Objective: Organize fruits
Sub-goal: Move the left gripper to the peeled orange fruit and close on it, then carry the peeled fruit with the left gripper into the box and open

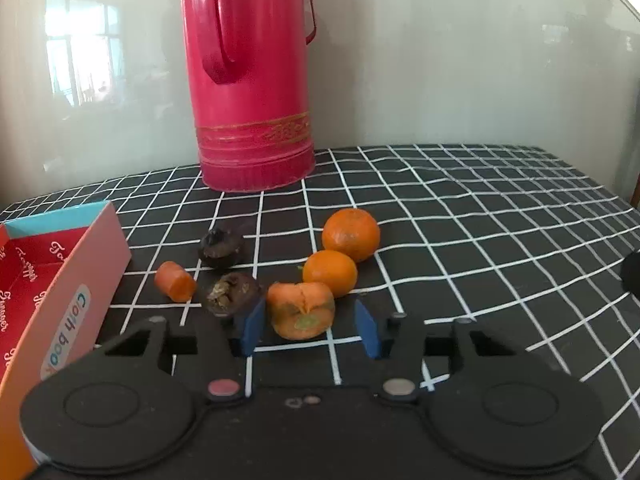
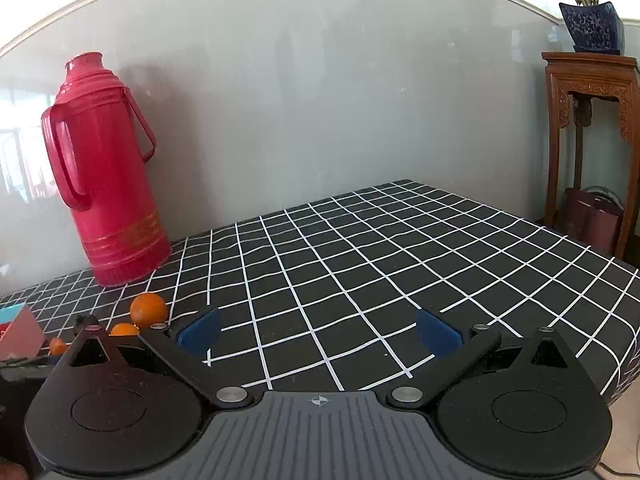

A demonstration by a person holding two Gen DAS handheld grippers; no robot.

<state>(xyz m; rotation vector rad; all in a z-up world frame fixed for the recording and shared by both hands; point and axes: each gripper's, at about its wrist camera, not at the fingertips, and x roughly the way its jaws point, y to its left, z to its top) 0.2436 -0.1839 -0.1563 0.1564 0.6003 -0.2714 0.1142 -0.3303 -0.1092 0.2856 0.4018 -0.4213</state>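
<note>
My left gripper is open, its blue pads on either side of an orange persimmon on the checked cloth; the left pad is near it, the right pad is apart. Behind it lie two tangerines. To the left are two dark mangosteens and a small orange piece. A pink open box with a red inside stands at the left. My right gripper is open and empty over bare cloth; a tangerine shows at its left.
A tall red thermos stands at the back against the wall, also in the right wrist view. The checked table ends at the right, where a wooden stand carries a blue plant pot.
</note>
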